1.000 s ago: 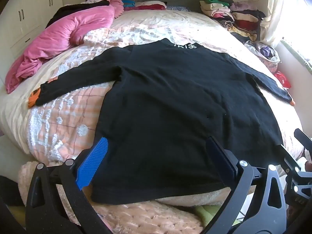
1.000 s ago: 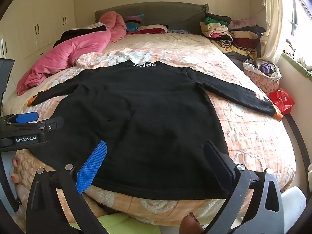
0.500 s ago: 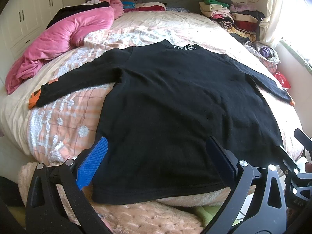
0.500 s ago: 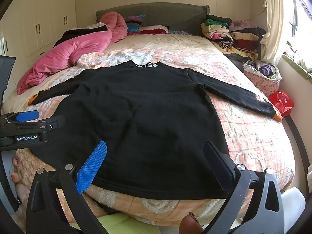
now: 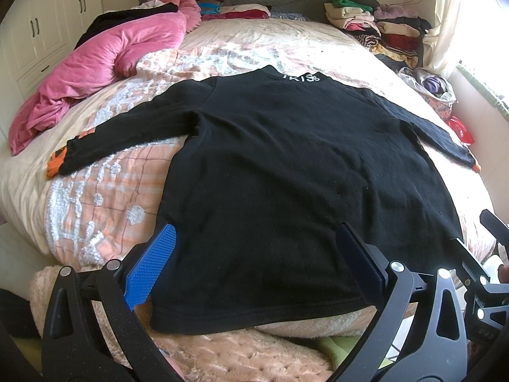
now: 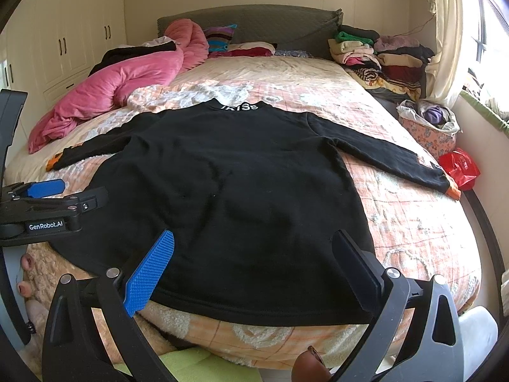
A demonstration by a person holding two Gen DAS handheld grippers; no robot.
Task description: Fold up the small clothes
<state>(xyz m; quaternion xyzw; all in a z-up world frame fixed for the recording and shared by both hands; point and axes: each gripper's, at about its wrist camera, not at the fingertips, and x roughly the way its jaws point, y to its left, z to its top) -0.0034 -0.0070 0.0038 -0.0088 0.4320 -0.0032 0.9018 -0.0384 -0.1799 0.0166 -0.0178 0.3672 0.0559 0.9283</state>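
While the black top (image 5: 286,172) lies flat mid-frame on the bed (image 5: 95,197), w/ both grippers (image 5: 254,264) (image 6: 251,261) gaping, empty, near its hem, we've yet to fold; next, grab a sleeve (image 6: 388,159)

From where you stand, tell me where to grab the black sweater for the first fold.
Probably take the black sweater by its right sleeve cuff, coming from the right: the sleeve lies flat and spread outward, clear of the body, free to fold inward.

Left wrist: low at the bed's (image 5: 261,51) foot, facing the headboard.
Right wrist: likewise, further right.
Shared: sweater (image 5: 286,172).
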